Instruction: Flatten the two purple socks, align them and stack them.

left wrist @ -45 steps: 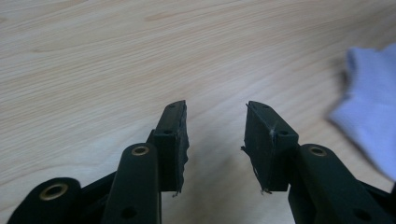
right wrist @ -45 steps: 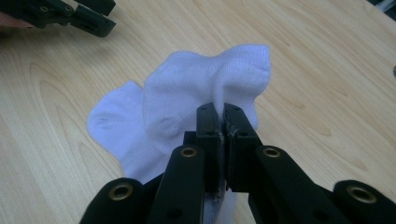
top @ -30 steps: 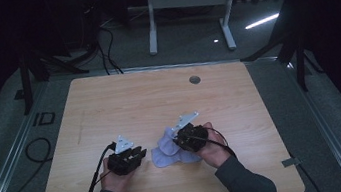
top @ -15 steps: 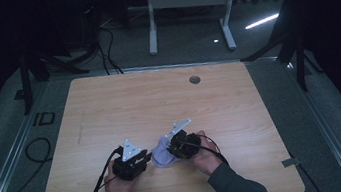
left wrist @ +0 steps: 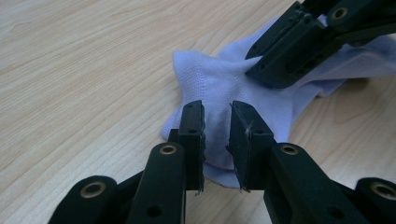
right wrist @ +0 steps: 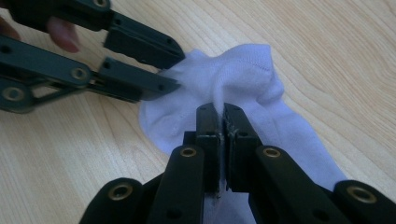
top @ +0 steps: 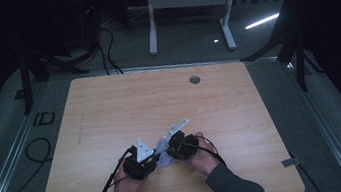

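- Against the high view a second back, both grippers have drawn nearer the near edge and closer together; the left gripper point(top: 153, 160), then apart from the sock point(top: 165, 157), now meets it.
- The sock lies on the table point(top: 159, 102) near the near edge, about 6 o'clock from the table's middle, between the two hands.
- In the right gripper view, the right gripper point(right wrist: 220, 112) is clenched on a raised fold of the sock point(right wrist: 243, 79), jaws pressed together with cloth pinched between.
- In the left gripper view, the left gripper point(left wrist: 217, 116) straddles the sock's point(left wrist: 219, 84) edge with a gap between the jaws; I judge it released, closing in for a second hold.
- Meaning, as I read it: one side is secured, the other is about to be taken, likely so the sock can be spread or folded.
- Room: the table is bare from 9 through 12 to 3 o'clock of the sock; a small hole point(top: 194, 79) sits far off at 12.
- The near edge at 6 o'clock is close, so pulls toward the person have little room; outward moves are freer.
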`<state>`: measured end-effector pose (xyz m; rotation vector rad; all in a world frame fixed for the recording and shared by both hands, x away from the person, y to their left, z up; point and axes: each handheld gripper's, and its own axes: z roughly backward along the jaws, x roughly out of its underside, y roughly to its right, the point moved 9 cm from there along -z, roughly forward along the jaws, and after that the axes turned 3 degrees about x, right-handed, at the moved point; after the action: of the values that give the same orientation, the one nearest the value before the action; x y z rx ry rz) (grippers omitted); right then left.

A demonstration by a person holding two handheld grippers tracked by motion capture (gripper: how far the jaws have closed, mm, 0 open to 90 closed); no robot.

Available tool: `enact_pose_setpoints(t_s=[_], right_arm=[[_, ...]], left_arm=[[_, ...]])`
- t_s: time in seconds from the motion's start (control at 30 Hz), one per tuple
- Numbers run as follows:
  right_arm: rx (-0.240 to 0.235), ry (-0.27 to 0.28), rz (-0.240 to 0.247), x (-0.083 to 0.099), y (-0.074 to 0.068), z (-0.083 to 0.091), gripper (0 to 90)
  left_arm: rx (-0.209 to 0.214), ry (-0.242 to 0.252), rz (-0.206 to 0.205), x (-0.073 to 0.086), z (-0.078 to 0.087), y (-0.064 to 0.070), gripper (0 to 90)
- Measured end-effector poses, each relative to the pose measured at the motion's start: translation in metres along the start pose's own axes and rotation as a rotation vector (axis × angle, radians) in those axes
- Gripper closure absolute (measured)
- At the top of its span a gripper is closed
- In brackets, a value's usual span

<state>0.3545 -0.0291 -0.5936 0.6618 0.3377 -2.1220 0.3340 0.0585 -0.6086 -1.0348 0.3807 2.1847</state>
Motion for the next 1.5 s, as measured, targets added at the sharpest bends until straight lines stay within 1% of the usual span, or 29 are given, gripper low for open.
enact_pose_setpoints(t_s=[0.07,0.13,0.2,0.3,0.33,0.4,0.47,0.57,0.67,0.8,0.87,1.0,1.07,1.1,1.2,1.23,1.27,1.3,1.37,1.47,1.5], right_arm=[[-0.002,0.0,0.001,0.0,-0.001,0.0,85.7],[-0.004,0.0,0.002,0.0,-0.001,-0.001,85.7],[-0.005,-0.003,0.003,0.001,-0.001,-0.002,85.6],[-0.009,-0.006,0.003,0.002,-0.002,-0.003,85.5],[-0.009,-0.005,0.0,0.001,-0.002,-0.003,85.5],[-0.007,0.002,-0.004,0.001,-0.001,-0.002,85.6],[-0.007,0.006,-0.008,0.0,-0.001,-0.001,85.6],[-0.012,0.019,-0.009,-0.002,-0.002,0.002,85.5],[-0.022,0.03,-0.02,-0.005,-0.003,0.004,85.5],[-0.025,0.038,-0.03,-0.007,-0.003,0.003,85.5],[-0.02,0.037,-0.039,-0.007,-0.002,0.001,85.5],[-0.013,0.032,-0.055,-0.006,-0.001,-0.005,85.3],[-0.01,0.024,-0.055,-0.006,-0.002,-0.008,85.1],[-0.009,0.022,-0.052,-0.006,-0.002,-0.009,85.0],[0.002,0.012,-0.036,-0.005,-0.004,-0.011,84.9],[0.006,0.01,-0.029,-0.004,-0.005,-0.012,84.5],[0.007,0.006,-0.022,-0.004,-0.005,-0.012,83.6],[0.004,0.004,-0.023,-0.003,-0.006,-0.013,81.3],[-0.003,0.001,-0.015,-0.002,-0.007,-0.012,75.6],[-0.012,0.028,-0.013,-0.005,-0.006,-0.004,69.4],[-0.011,0.04,-0.012,-0.007,-0.005,0.0,68.5]], left_arm=[[-0.011,-0.018,-0.015,0.001,-0.003,-0.001,74.6],[-0.017,-0.02,-0.011,0.002,-0.006,-0.001,74.6],[-0.025,-0.028,-0.017,0.003,-0.007,-0.002,74.6],[-0.031,-0.024,-0.012,0.002,-0.008,-0.003,74.5],[-0.032,-0.019,-0.008,0.001,-0.007,-0.003,74.1],[-0.037,0.008,0.005,-0.002,-0.004,-0.004,73.3],[-0.041,0.017,0.005,-0.004,0.001,-0.007,73.2],[-0.05,0.041,0.017,-0.006,0.006,-0.011,73.0],[-0.056,0.055,0.022,-0.007,0.009,-0.012,72.9],[-0.058,0.06,0.014,-0.008,0.009,-0.012,72.9],[-0.058,0.055,0.012,-0.007,0.008,-0.01,73.0],[-0.044,0.042,0.006,-0.006,0.004,-0.008,73.1],[-0.036,0.023,0.017,-0.003,0.001,-0.008,73.1],[-0.032,0.003,0.012,-0.001,-0.002,-0.008,73.1],[-0.026,-0.024,0.01,0.003,-0.008,-0.008,73.6],[-0.024,-0.041,0.006,0.005,-0.009,-0.008,73.9],[-0.022,-0.05,0.013,0.007,-0.012,-0.009,74.5],[-0.017,-0.06,0.013,0.008,-0.013,-0.009,75.0],[-0.011,-0.058,0.027,0.008,-0.013,-0.009,75.9],[-0.006,-0.061,0.03,0.008,-0.013,-0.01,76.9],[-0.005,-0.061,0.033,0.008,-0.013,-0.01,77.0]])
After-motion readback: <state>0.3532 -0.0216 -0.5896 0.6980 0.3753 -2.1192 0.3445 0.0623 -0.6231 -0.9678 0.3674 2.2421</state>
